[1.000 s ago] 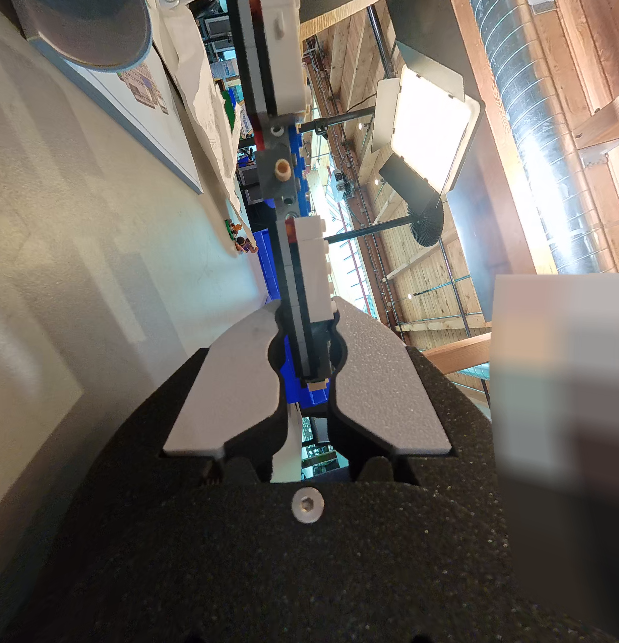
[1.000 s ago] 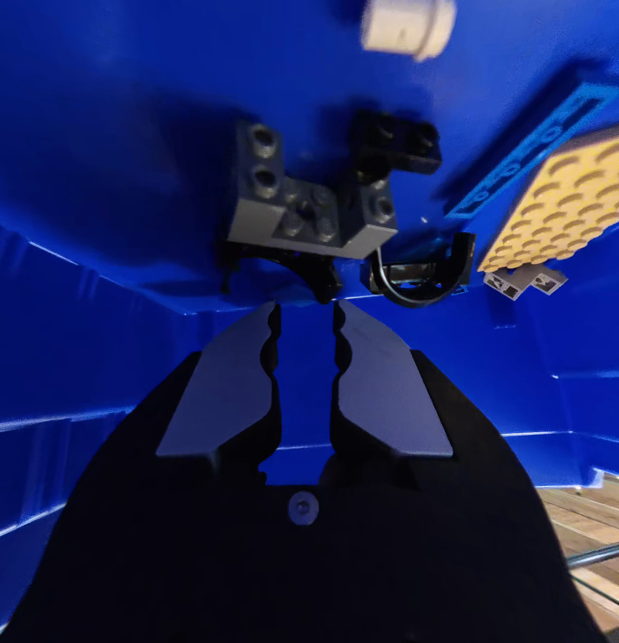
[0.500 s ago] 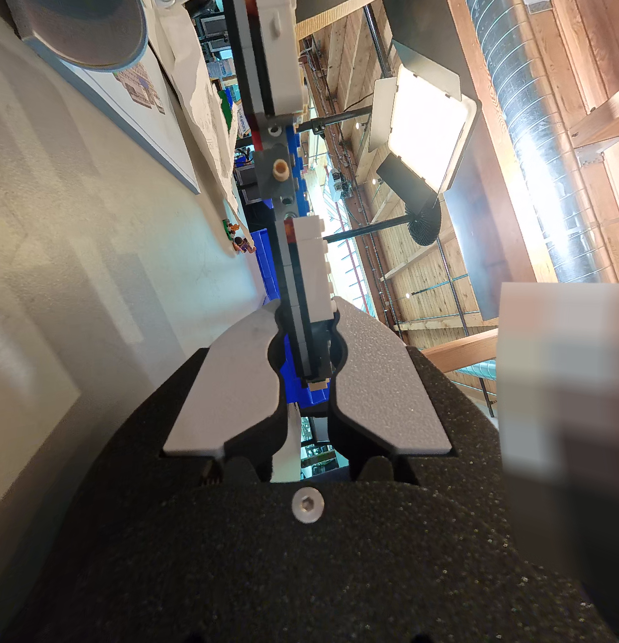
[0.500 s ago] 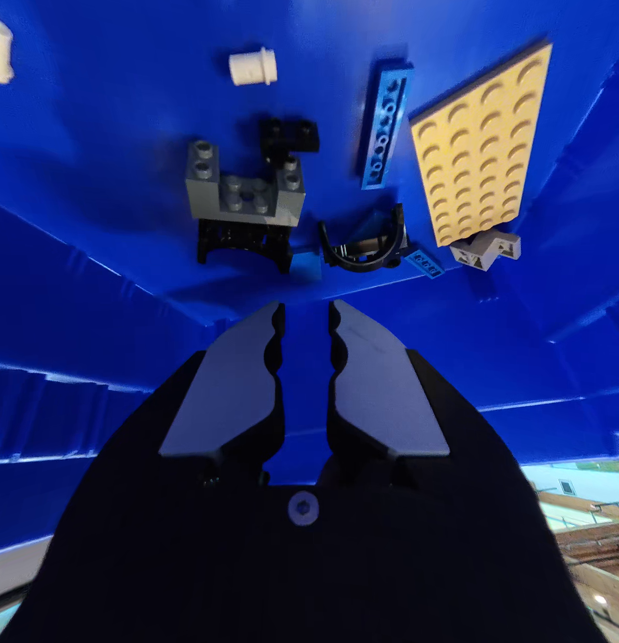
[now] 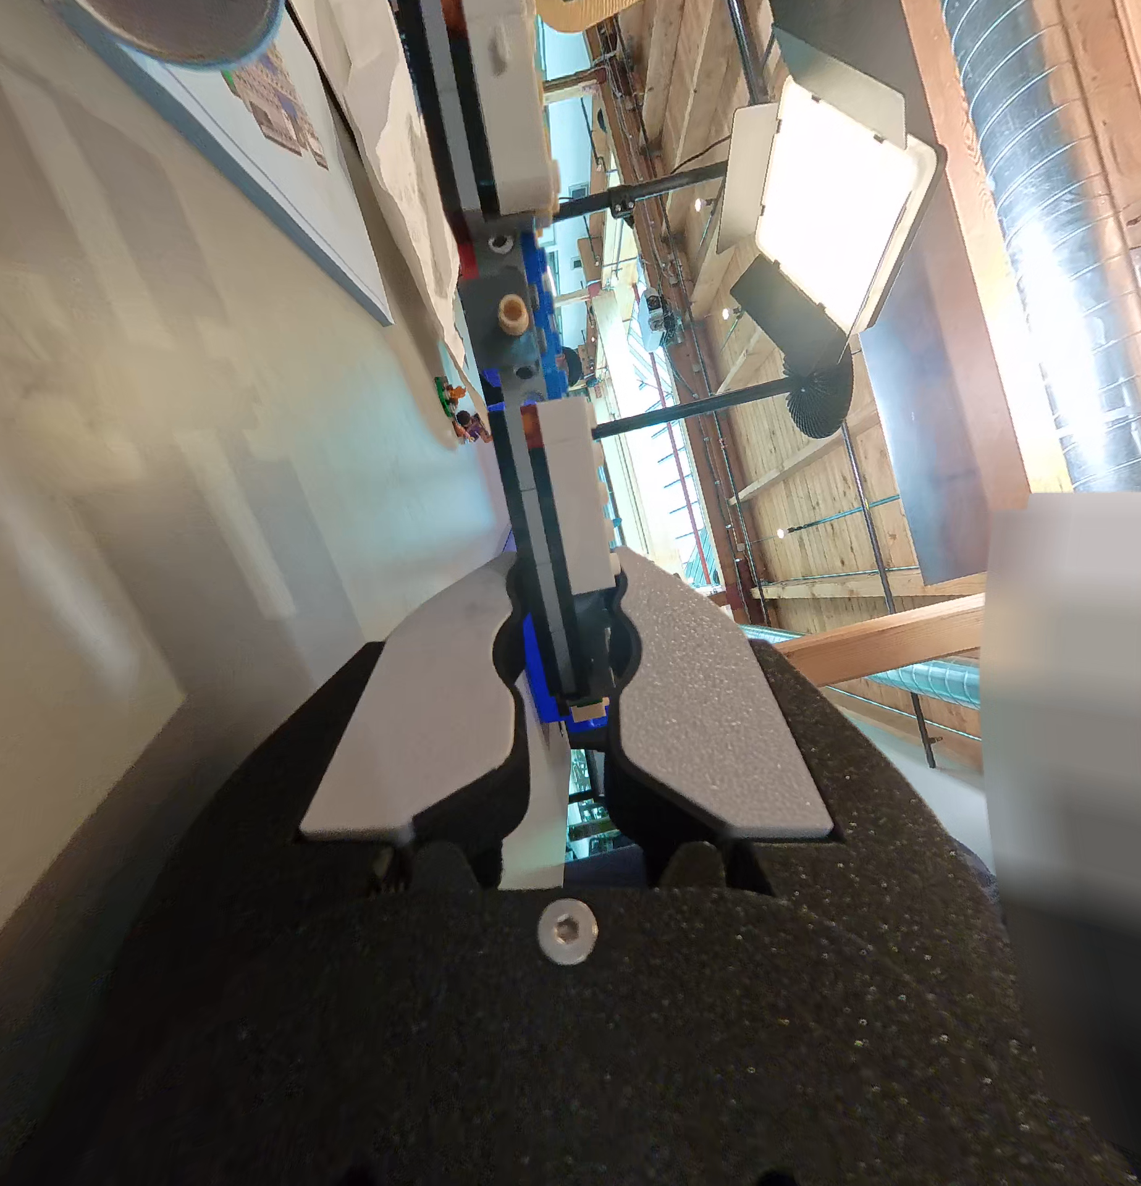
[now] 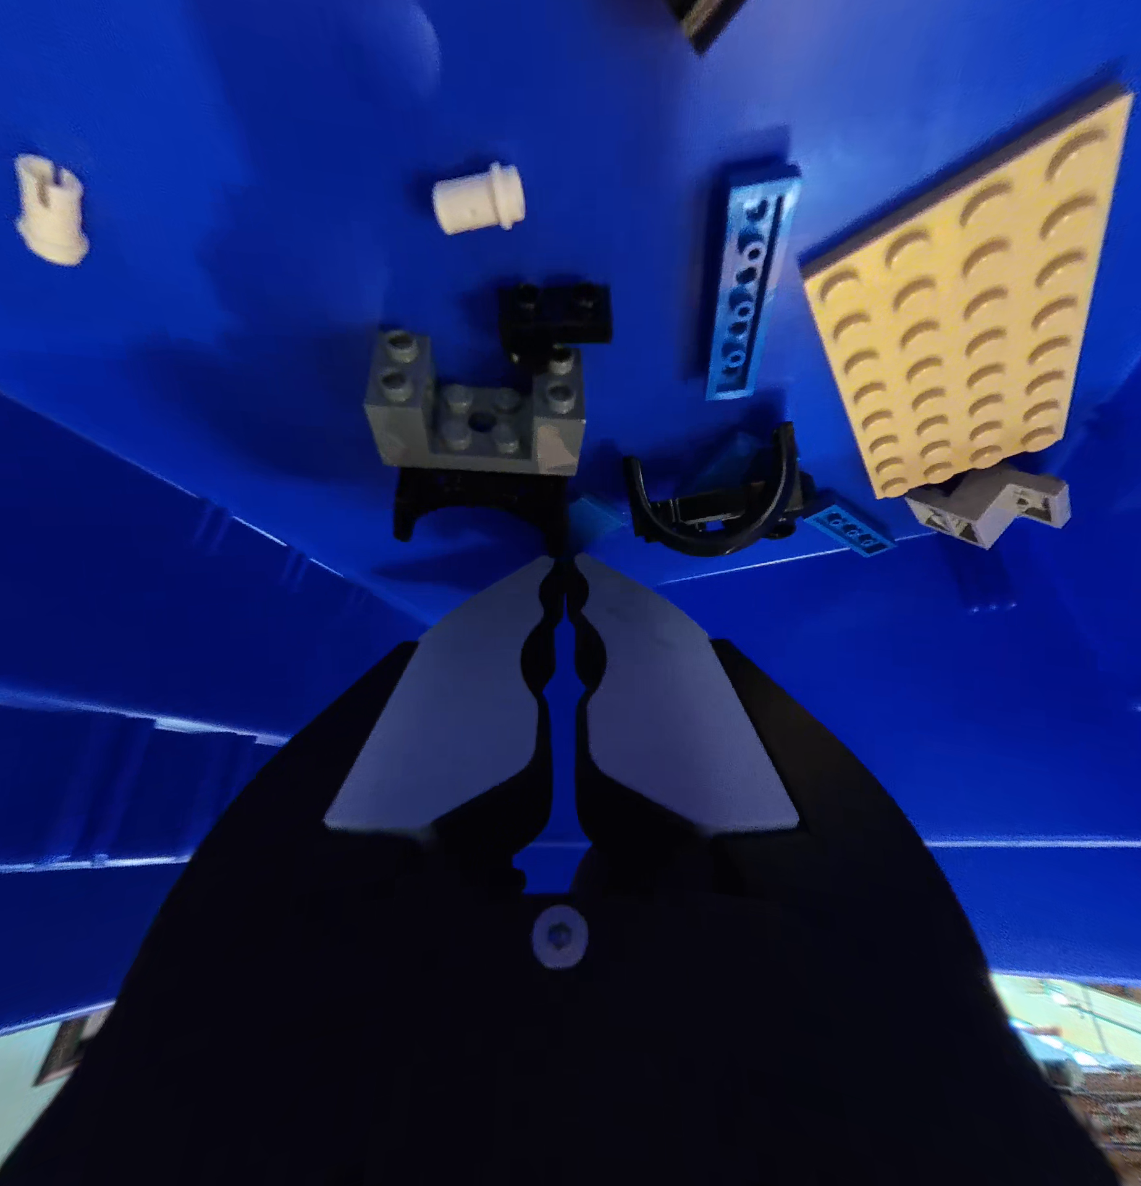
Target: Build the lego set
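My left gripper is shut on a long brick assembly of black, grey, white and blue layers, held on edge and pointing away from me. My right gripper is inside a blue bin with its fingertips together and nothing visibly between them. Its tips sit just below one leg of a black arch piece, which lies against a grey stepped brick. A black curved piece lies just to the right.
The bin also holds a tan studded plate, a long blue plate, a small black plate, two white pins and a grey angled piece. In the left wrist view, a pale table, papers and a lamp panel show. The tips of one gripper are about 60 centimeters away from the tips of the other.
My right gripper's jaws have closed from open to fully together while it drew back from the bin floor. My left gripper keeps its hold on the assembly, nearly still.
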Available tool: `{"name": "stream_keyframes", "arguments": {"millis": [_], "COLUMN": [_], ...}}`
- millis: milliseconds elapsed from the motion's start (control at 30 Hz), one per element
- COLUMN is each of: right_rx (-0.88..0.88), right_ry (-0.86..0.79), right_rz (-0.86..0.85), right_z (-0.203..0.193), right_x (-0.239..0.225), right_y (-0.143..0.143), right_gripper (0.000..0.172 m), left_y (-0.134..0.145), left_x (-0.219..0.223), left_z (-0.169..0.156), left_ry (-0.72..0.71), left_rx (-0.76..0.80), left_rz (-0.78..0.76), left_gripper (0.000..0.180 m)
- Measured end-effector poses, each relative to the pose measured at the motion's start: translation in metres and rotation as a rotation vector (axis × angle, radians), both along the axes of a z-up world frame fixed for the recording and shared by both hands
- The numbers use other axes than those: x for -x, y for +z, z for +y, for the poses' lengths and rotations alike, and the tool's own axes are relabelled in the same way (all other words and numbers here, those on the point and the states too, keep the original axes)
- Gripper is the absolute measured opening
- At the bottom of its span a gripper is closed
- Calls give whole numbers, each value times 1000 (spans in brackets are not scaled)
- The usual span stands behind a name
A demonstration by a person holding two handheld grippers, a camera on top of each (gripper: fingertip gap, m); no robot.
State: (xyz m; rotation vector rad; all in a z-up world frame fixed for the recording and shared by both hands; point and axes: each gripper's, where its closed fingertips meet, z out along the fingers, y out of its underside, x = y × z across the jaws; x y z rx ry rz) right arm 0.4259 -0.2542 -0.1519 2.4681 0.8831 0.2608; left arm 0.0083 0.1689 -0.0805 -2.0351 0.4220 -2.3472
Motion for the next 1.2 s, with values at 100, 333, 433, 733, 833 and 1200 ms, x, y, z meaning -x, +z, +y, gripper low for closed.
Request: {"name": "stream_keyframes", "arguments": {"millis": [100, 333, 433, 733, 833, 1200], "right_rx": [-27, -70, -113, -252, -295, -217], "right_ry": [-43, -77, -86, -101, -99, -365], "right_rz": [3, -3, 7, 45, 67, 15], "right_z": [-1, -2, 4, 27, 35, 5], "right_x": [2, 4, 7, 19, 25, 1], "right_y": [0, 7, 14, 41, 46, 15], "right_gripper": [0, 0, 0, 0, 0, 25], "left_y": [0, 1, 2, 5, 5, 7], "left_x": [3, 9, 8, 9, 9, 11], "left_z": [-4, -5, -7, -10, -11, -10], "left_ry": [-9, -17, -28, -49, -49, -45], "left_rx": [9, 24, 25, 25, 20, 27], "left_rz": [-2, -15, -22, -46, -47, -64], "left_gripper": [21, 21, 21, 21, 21, 21]}}
